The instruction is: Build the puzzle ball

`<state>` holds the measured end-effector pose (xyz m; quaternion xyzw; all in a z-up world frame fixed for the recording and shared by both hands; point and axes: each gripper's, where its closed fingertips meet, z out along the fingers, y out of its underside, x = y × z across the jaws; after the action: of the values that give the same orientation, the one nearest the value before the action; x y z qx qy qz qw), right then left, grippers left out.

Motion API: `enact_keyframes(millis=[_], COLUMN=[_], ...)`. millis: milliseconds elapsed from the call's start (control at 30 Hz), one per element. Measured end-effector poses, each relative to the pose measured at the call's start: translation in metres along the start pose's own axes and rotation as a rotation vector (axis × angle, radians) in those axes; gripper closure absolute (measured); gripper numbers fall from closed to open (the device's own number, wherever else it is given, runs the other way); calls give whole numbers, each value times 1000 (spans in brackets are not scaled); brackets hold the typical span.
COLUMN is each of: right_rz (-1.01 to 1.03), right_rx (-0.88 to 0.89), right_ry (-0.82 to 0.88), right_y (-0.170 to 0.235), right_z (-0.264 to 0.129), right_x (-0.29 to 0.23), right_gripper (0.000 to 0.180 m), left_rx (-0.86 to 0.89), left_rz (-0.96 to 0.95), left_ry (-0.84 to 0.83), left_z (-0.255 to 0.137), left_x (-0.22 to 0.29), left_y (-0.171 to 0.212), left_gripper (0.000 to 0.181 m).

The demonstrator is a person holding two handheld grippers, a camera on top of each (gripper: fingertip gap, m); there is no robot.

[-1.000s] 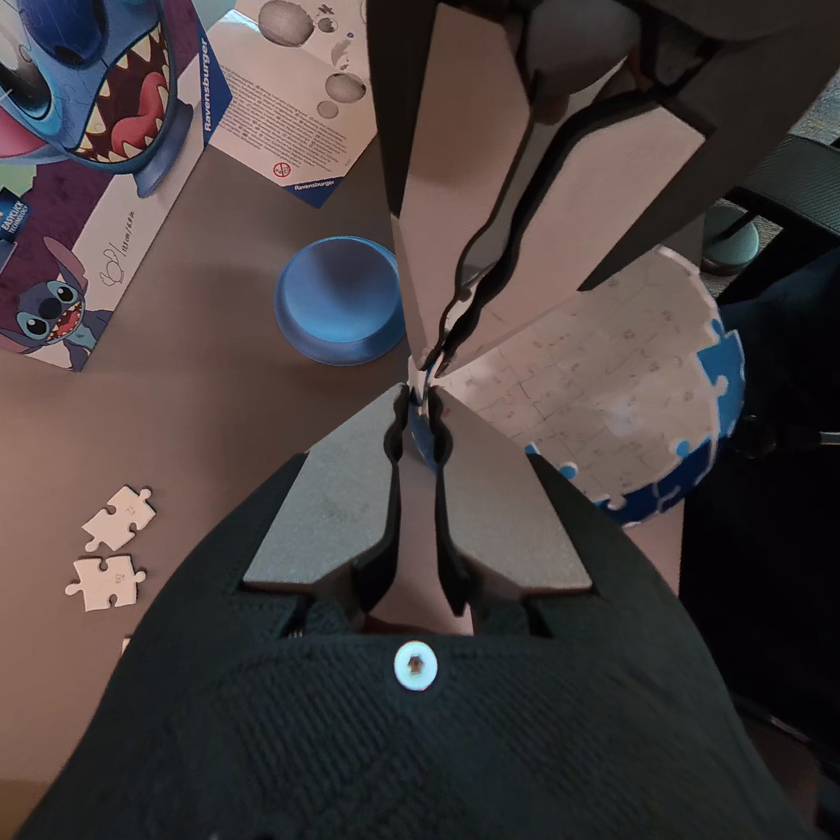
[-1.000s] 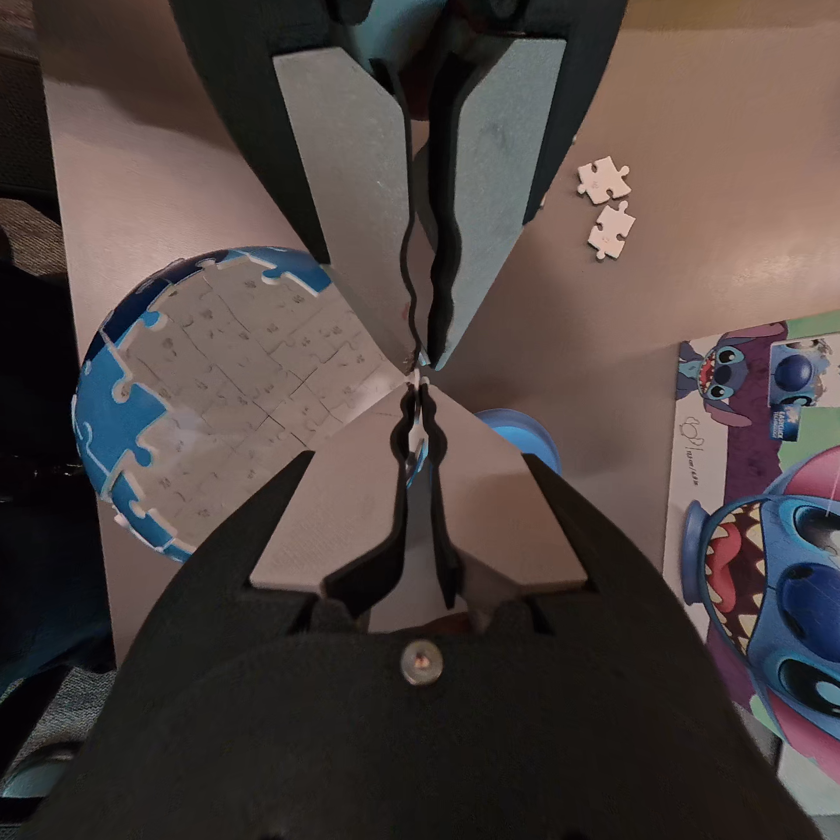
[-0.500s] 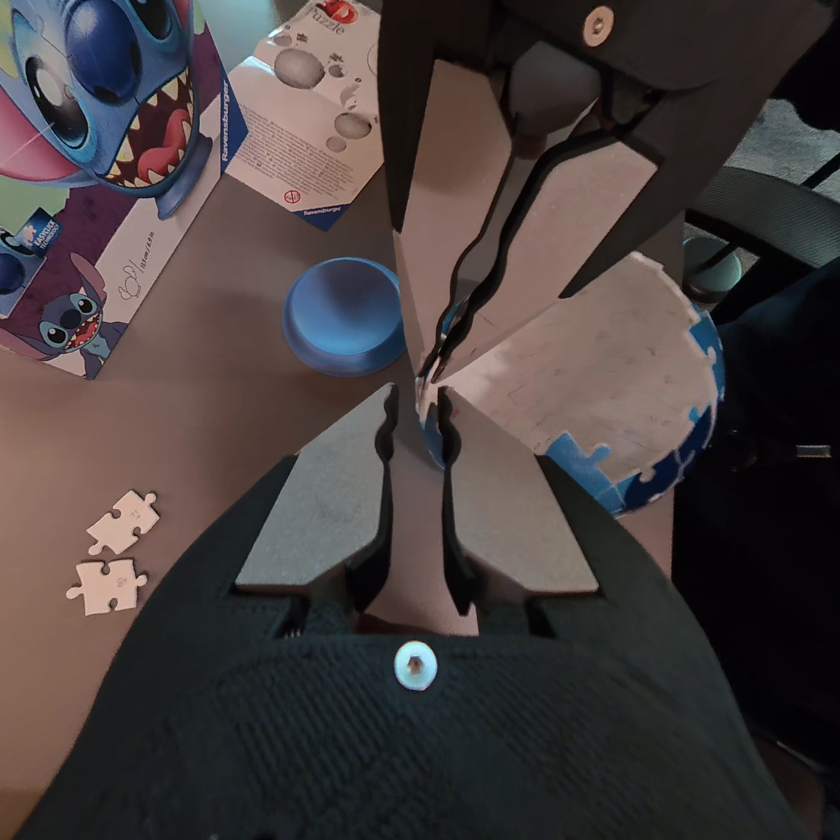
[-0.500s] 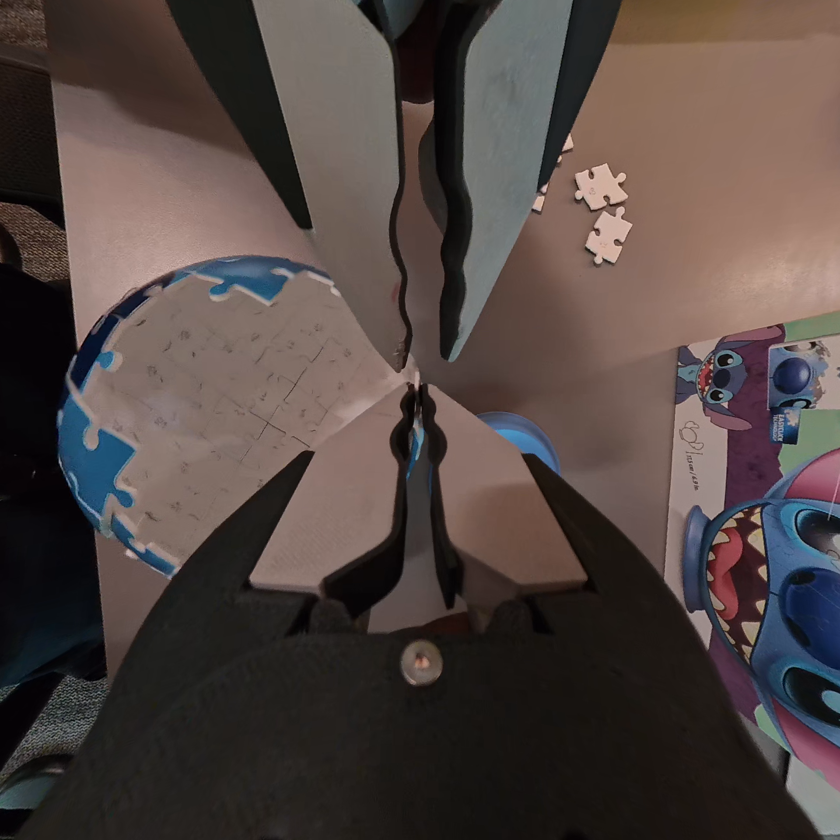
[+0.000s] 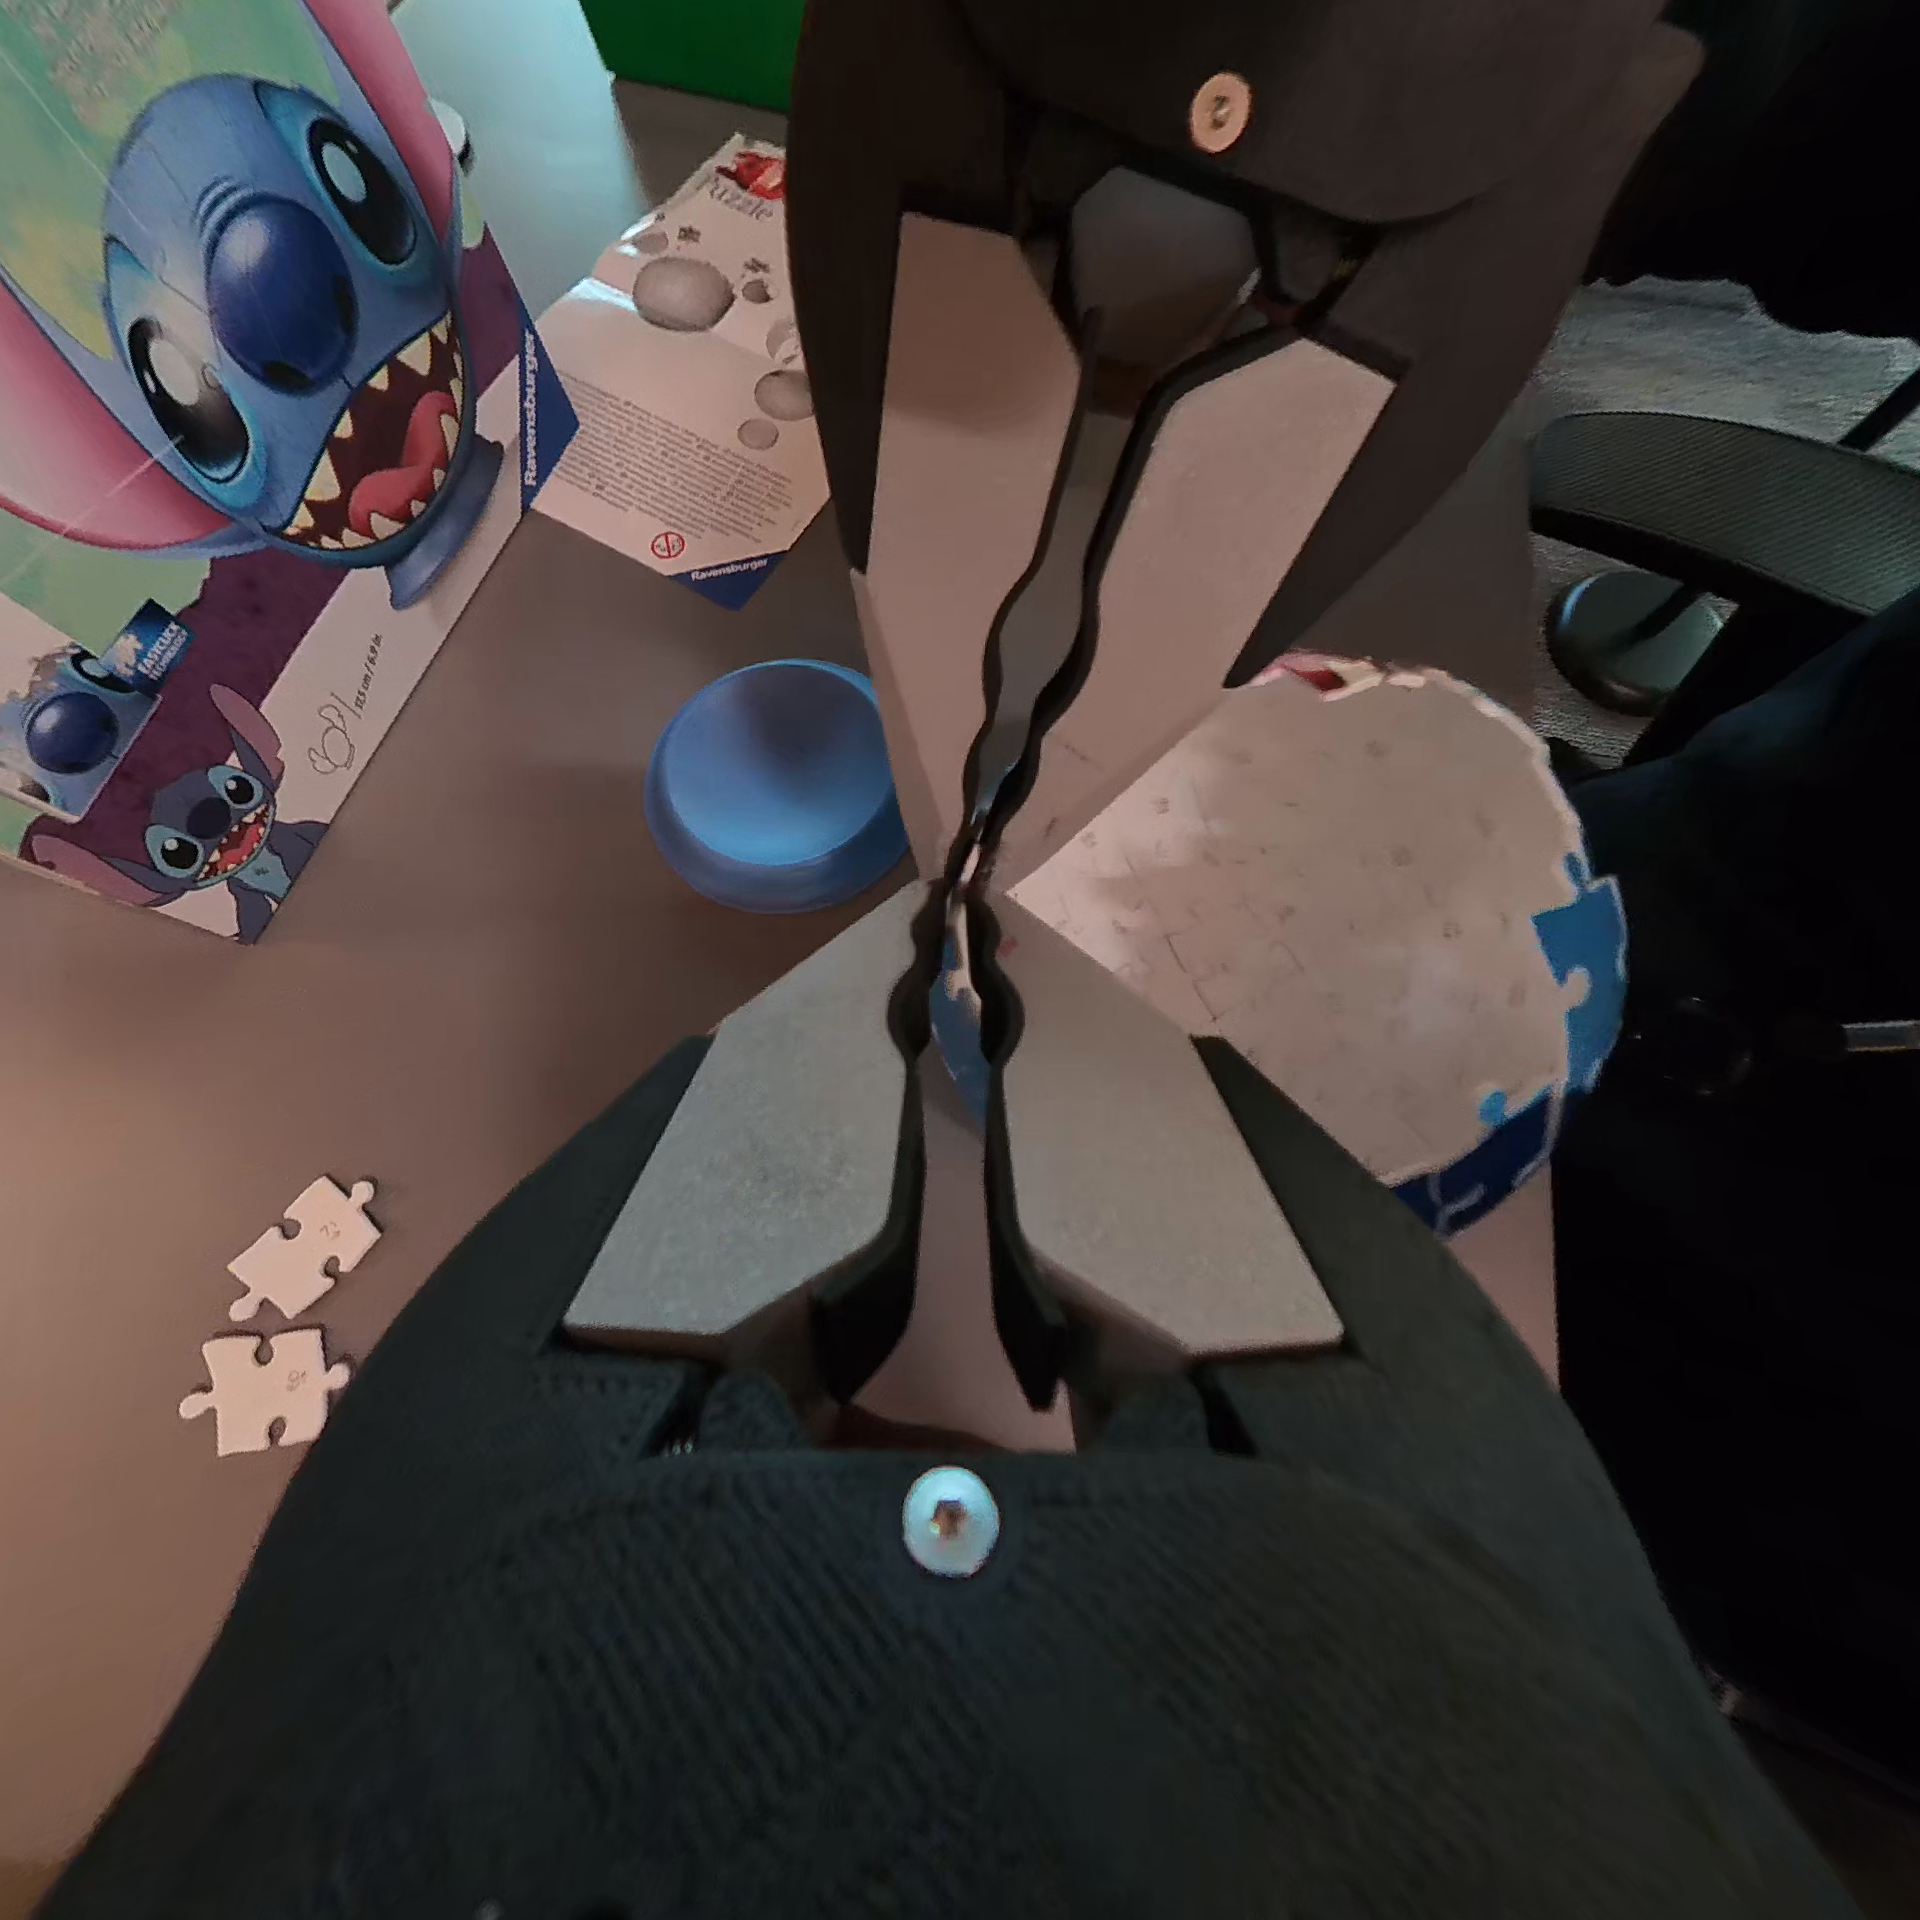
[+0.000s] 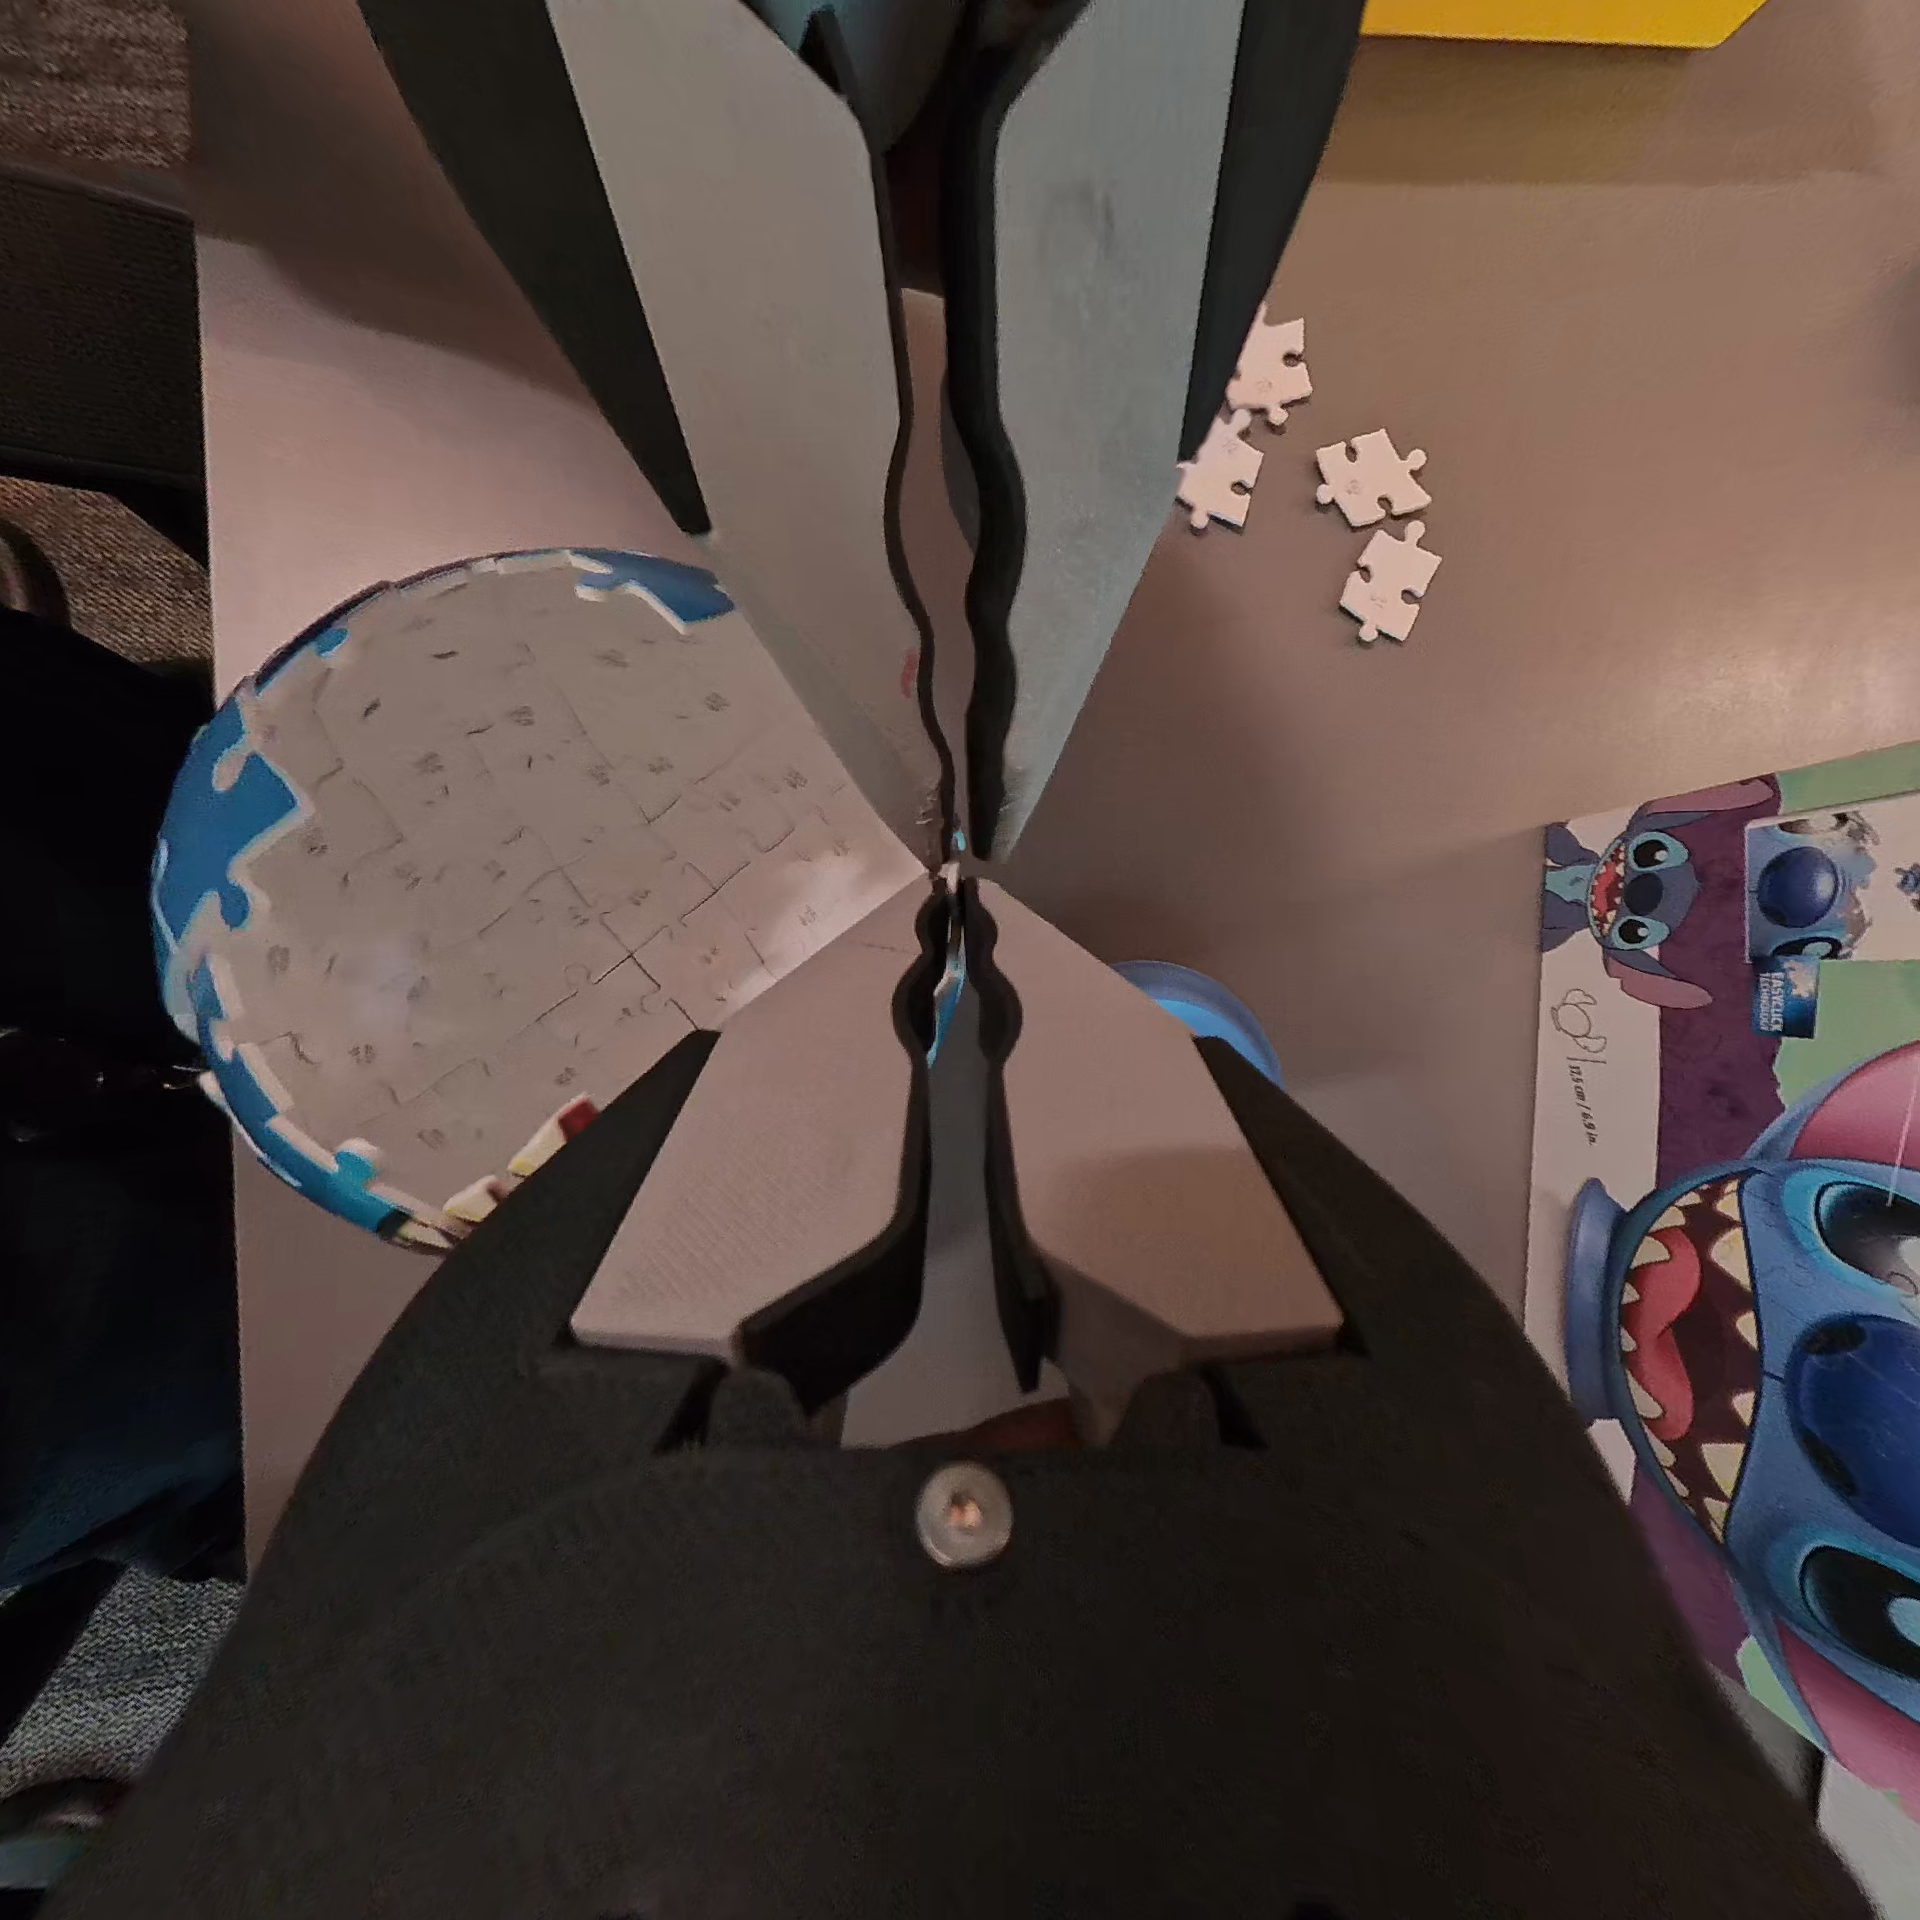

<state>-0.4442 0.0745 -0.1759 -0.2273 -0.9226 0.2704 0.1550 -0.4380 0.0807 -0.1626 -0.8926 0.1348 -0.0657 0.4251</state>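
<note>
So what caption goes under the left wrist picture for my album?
Both grippers, left and right, pinch the rim of the half-built puzzle ball above the table.

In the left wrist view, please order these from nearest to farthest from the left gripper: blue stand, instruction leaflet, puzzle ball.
From the left gripper:
1. puzzle ball, pinched at its rim, on the right.
2. blue stand, just ahead, on the left.
3. instruction leaflet, farther ahead, on the left.

Both claws meet tip to tip at the puzzle ball shell (image 5: 1299,935) rim, no gap between. Blue stand (image 5: 769,800) sits just behind. Loose pieces (image 5: 281,1320) and puzzle box (image 5: 239,468) crowd the left; bare desk (image 5: 499,1039) lies between them.
</note>
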Motion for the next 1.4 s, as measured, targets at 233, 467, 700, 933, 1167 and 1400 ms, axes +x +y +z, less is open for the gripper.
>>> enact_keyframes(millis=[233,467,700,933,1167,1400], right_rz=[4,-25,3,19,29,47], right_rx=[17,25,67,126,185,228], right_ry=[-10,14,14,34,-1,-28], right_y=[-2,-4,-5,-8,-13,-14], right_z=[-2,-6,-9,-23,-24,-21], right_x=[-3,-3,-1,5,4,4], right_gripper=[180,180,180,177,179,180], left_rx=[9,9,47,73,82,122], left_rz=[14,33,53,40,37,41], left_ry=[-3,-7,-70,-110,-130,-163], left_z=[-1,-2,-3,-8,-8,-10], left_x=[2,4,1,-1,-2,-3], left_y=[0,-1,-5,-6,-4,-4], left_gripper=[178,181,181,181,181,181])
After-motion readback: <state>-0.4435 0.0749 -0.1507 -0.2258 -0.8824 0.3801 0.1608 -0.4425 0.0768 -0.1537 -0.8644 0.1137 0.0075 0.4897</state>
